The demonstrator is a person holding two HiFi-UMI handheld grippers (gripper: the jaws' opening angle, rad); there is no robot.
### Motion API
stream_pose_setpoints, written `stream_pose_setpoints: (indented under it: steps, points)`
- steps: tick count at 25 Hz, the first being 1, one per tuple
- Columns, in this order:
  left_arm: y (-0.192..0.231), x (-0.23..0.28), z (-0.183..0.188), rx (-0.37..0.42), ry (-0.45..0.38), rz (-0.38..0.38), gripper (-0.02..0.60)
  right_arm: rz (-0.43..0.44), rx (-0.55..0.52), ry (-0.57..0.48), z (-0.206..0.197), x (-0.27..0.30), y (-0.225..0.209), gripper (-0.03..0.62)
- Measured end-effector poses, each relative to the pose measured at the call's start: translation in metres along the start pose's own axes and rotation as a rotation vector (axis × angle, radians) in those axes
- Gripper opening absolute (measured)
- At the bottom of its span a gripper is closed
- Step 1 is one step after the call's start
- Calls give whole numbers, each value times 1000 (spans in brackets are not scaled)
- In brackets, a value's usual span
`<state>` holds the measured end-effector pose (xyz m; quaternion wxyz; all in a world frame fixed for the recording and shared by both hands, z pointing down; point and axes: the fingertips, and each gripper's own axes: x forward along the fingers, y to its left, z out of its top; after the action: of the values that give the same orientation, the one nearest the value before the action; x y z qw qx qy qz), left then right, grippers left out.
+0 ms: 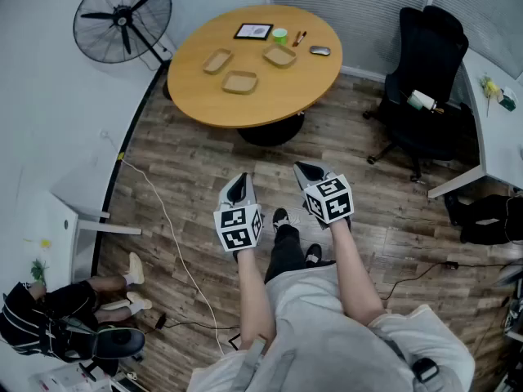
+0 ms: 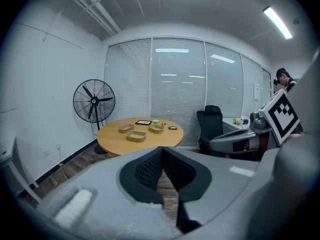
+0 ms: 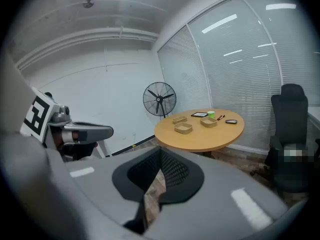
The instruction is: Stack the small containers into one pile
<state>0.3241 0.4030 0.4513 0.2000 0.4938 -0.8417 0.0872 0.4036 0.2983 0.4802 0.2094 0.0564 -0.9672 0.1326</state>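
Across the floor, on the round wooden table (image 1: 196,92), three shallow tan rectangular containers (image 1: 240,82) lie apart, well ahead of both tools. Left gripper (image 1: 239,188) and right gripper (image 1: 309,172) are pinched together and empty, the left seemingly nearer.

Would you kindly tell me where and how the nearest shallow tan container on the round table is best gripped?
The shallow tan container lies flat, open side up, thin-rimmed: probably pinch its near wall from above, one jaw inside, one outside.
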Motion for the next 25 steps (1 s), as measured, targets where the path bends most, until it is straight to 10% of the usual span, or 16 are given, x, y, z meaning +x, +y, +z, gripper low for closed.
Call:
stream_pose_setpoints:
  steps: [25]
  points:
    - [70, 169, 91, -117, -94, -53, 3, 13, -103, 9, 94, 134, -91, 0]
